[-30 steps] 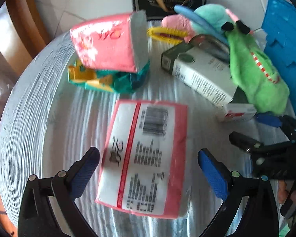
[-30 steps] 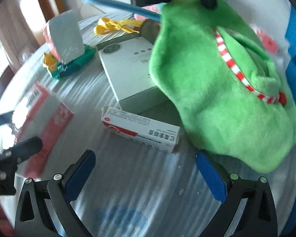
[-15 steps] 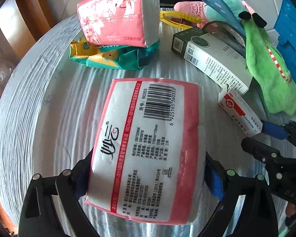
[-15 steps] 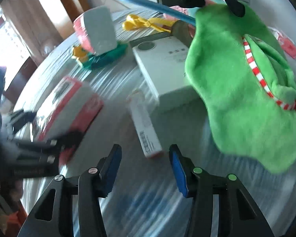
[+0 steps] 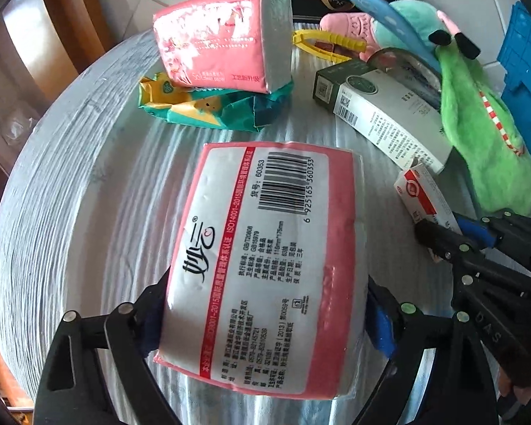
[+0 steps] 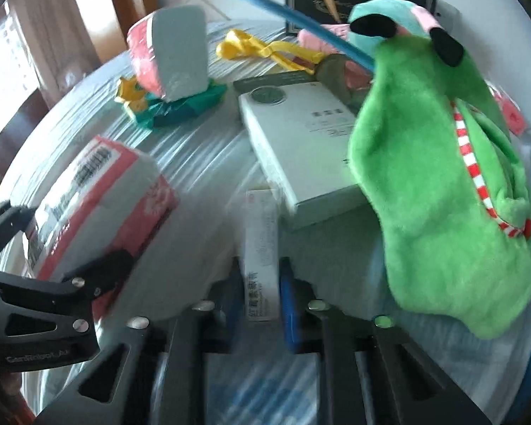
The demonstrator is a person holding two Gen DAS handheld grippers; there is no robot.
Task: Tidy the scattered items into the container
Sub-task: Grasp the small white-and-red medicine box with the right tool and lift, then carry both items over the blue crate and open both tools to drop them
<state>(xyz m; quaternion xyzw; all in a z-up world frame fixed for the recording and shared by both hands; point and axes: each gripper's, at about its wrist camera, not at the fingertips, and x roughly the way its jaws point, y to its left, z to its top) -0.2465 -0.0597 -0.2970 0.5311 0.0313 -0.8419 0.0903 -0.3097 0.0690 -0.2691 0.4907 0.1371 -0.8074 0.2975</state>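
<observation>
Round table: left gripper clamps tissue pack; right gripper clamps small box.

Tissue pack — between blue pads

Round grey ribbed tabletop. Directly on it: green-yellow snack bag, white carton, green plush, yellow clip.

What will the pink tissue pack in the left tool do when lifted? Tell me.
The tissue pack looks soft: its sides seem to bulge around the left tool, so it may squash. Probably light for its bulk. Its glossy film could slip, so hold it firmly.
</observation>
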